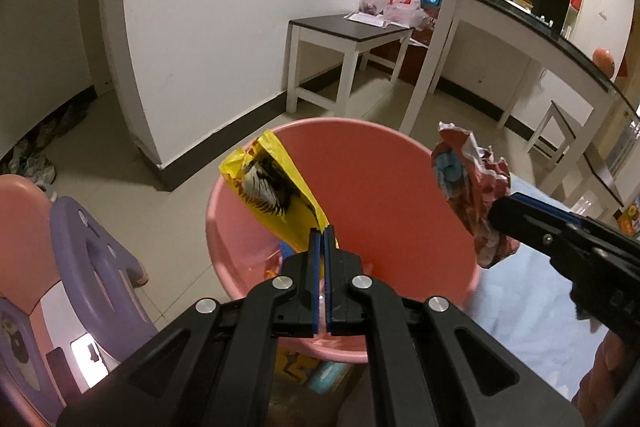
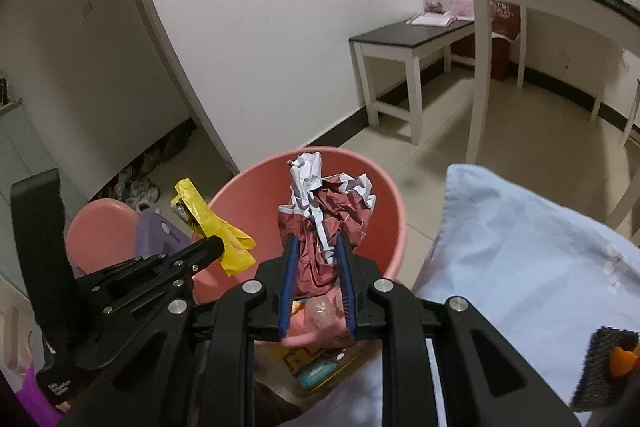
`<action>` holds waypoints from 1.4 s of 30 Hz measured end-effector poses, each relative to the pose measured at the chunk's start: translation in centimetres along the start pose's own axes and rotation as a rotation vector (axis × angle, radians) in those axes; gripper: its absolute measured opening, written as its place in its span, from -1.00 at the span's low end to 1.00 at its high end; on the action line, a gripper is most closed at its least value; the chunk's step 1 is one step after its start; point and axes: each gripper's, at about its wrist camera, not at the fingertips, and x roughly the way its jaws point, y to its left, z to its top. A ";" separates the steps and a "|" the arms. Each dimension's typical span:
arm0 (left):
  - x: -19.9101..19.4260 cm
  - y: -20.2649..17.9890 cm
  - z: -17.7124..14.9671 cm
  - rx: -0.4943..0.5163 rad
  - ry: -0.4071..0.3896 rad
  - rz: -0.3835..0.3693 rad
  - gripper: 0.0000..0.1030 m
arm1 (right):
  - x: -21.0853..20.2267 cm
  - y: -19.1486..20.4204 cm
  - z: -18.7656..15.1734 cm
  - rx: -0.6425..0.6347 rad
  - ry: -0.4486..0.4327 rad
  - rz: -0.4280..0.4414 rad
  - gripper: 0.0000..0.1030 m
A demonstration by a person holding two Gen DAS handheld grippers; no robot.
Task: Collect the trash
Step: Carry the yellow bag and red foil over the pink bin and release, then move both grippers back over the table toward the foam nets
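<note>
A pink bucket [image 1: 400, 187] stands on the tiled floor, with some trash lying at its bottom. My left gripper [image 1: 323, 231] is shut on the lower corner of a yellow wrapper [image 1: 272, 187], which sticks up over the bucket's left side. My right gripper [image 2: 317, 245] is shut on a crumpled red and white wrapper [image 2: 326, 215], held above the bucket [image 2: 390, 199]. In the left wrist view the right gripper [image 1: 496, 217] comes in from the right with the red wrapper [image 1: 472, 195] at the bucket's right rim. In the right wrist view the left gripper [image 2: 218, 247] holds the yellow wrapper [image 2: 216, 227] at the bucket's left rim.
A purple stool [image 1: 96, 267] and a pink chair [image 1: 20, 227] stand left of the bucket. A pale blue cloth [image 2: 520, 259] lies to its right. Behind are a white bench with a dark top [image 1: 352, 31] and a tall white table [image 1: 500, 11] by the wall.
</note>
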 end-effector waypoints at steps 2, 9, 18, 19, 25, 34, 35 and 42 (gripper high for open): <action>0.5 0.3 -0.1 -0.001 0.009 -0.001 -0.98 | 1.2 -0.2 0.2 0.006 0.017 0.000 -0.62; 1.4 1.0 -0.2 -0.011 0.030 -0.012 -0.81 | 3.4 -0.9 0.5 0.026 0.044 0.002 -0.50; 1.3 0.9 0.0 -0.009 0.031 -0.030 -0.53 | 3.2 -1.6 0.5 0.042 0.025 0.001 -0.21; 1.3 0.9 0.0 -0.008 0.031 -0.030 -0.52 | 2.9 -1.7 0.4 0.045 0.022 0.002 -0.20; -0.1 -0.4 -0.1 0.006 0.016 -0.060 -0.52 | 0.5 -2.2 -0.4 0.057 -0.007 -0.001 -0.17; -2.4 -4.6 -0.7 0.079 -0.007 -0.133 -0.52 | -4.6 -4.0 -2.3 0.088 -0.043 -0.051 -0.16; -2.7 -5.2 -0.8 0.091 -0.008 -0.142 -0.52 | -5.1 -4.2 -2.6 0.089 -0.046 -0.064 -0.16; -4.2 -9.4 -2.2 0.168 -0.006 -0.217 -0.52 | -10.2 -7.3 -5.1 0.118 -0.079 -0.151 -0.16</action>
